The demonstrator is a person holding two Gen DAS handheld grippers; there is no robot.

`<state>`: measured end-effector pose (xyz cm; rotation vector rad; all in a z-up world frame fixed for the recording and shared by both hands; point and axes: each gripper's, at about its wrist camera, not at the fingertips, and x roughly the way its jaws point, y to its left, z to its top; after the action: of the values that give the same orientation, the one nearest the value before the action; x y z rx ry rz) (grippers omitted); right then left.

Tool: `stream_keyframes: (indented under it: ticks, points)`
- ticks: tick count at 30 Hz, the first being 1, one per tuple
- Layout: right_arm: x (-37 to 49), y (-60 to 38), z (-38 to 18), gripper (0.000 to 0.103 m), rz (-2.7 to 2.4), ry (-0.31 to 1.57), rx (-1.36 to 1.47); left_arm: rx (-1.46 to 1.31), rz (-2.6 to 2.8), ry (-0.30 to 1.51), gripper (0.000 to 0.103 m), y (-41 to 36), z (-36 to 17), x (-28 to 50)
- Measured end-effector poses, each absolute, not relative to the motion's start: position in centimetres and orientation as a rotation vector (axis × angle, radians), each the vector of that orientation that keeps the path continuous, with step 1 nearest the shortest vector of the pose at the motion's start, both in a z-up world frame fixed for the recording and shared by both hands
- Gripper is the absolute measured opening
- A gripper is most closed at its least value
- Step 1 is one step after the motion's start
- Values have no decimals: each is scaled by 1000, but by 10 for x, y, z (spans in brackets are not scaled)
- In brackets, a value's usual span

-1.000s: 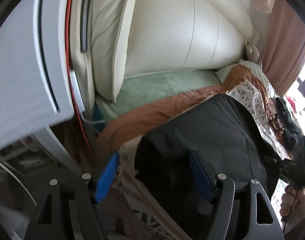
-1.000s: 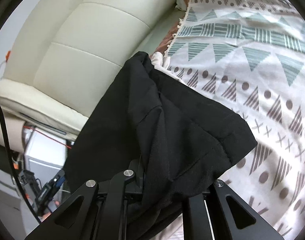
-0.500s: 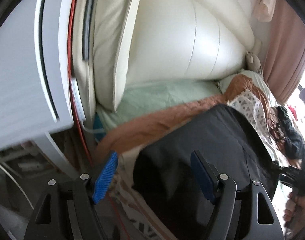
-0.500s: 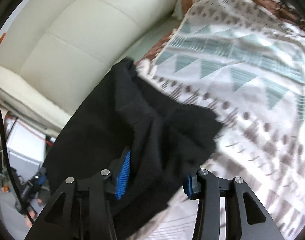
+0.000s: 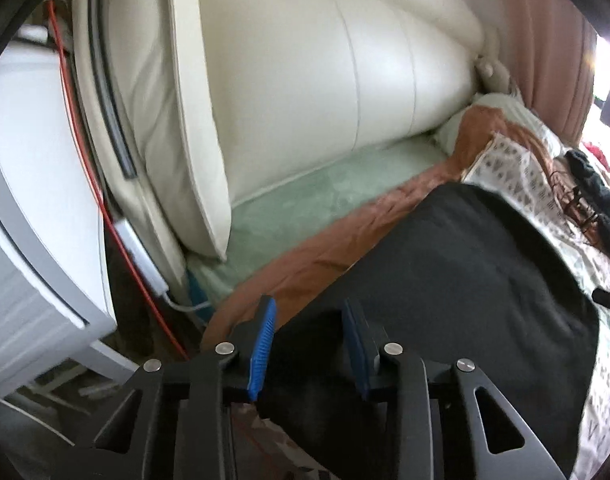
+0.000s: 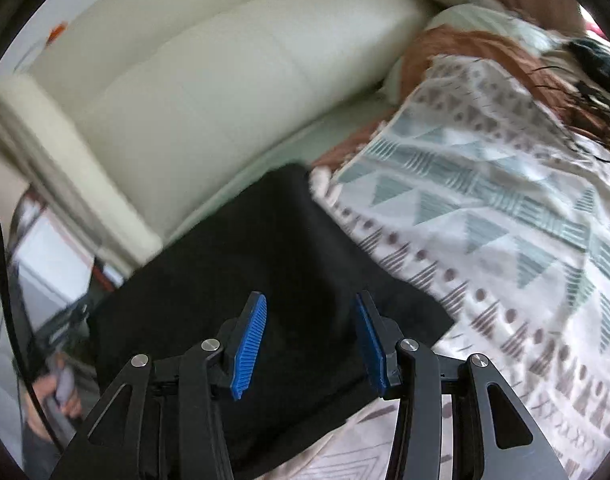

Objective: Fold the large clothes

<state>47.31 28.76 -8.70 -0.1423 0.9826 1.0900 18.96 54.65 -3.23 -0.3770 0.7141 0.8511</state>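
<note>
In the left wrist view, the garment (image 5: 465,288) lies spread over the lower right of the frame on the patterned blanket (image 5: 517,168), with the left gripper (image 5: 309,344) at bottom centre over its near edge. The headboard (image 5: 305,80) fills the upper middle, a cabinet (image 5: 29,200) the left edge. In the right wrist view, the garment (image 6: 265,256) sits centre-left, the blanket (image 6: 485,220) to its right.

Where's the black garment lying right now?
In both wrist views the black garment lies spread on the patterned blanket, at the bed's end nearest the cream headboard, directly beneath both claws.
</note>
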Motion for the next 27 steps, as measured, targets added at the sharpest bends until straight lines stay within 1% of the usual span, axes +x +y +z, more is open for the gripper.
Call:
stream_keyframes:
  ticks: [5, 8, 13, 17, 18, 19, 20, 21, 22, 23, 24, 26, 27]
  points:
    - [476, 283, -126, 45, 957, 1022, -273, -362, 897, 739, 36, 548, -43, 178]
    - [480, 273, -133, 44, 925, 1039, -279, -320, 906, 746, 36, 537, -41, 174]
    - [482, 248, -122, 45, 880, 1031, -268, -313, 909, 766, 36, 523, -40, 164]
    - [478, 226, -104, 45, 858, 1009, -256, -341, 864, 740, 38, 509, -33, 154]
    - [478, 223, -101, 45, 857, 1007, -251, -343, 849, 729, 41, 504, -29, 153]
    - [475, 218, -96, 45, 854, 1004, -244, -340, 839, 724, 53, 500, -27, 152]
    - [472, 212, -91, 46, 849, 1000, -241, -334, 823, 716, 61, 495, -23, 153]
    - [469, 208, -86, 47, 840, 994, -242, -328, 803, 703, 76, 490, -20, 153]
    - [468, 205, -83, 51, 834, 989, -245, -320, 782, 683, 85, 484, -16, 153]
    - [464, 200, -78, 58, 827, 980, -248, -310, 764, 666, 88, 477, -12, 153]
    - [462, 196, -76, 61, 821, 976, -249, -298, 746, 653, 90, 470, -8, 154]
    - [454, 183, -66, 73, 805, 971, -248, -293, 716, 650, 91, 463, -4, 158]
    - [452, 179, -63, 76, 802, 972, -244, -299, 698, 652, 91, 457, -1, 160]
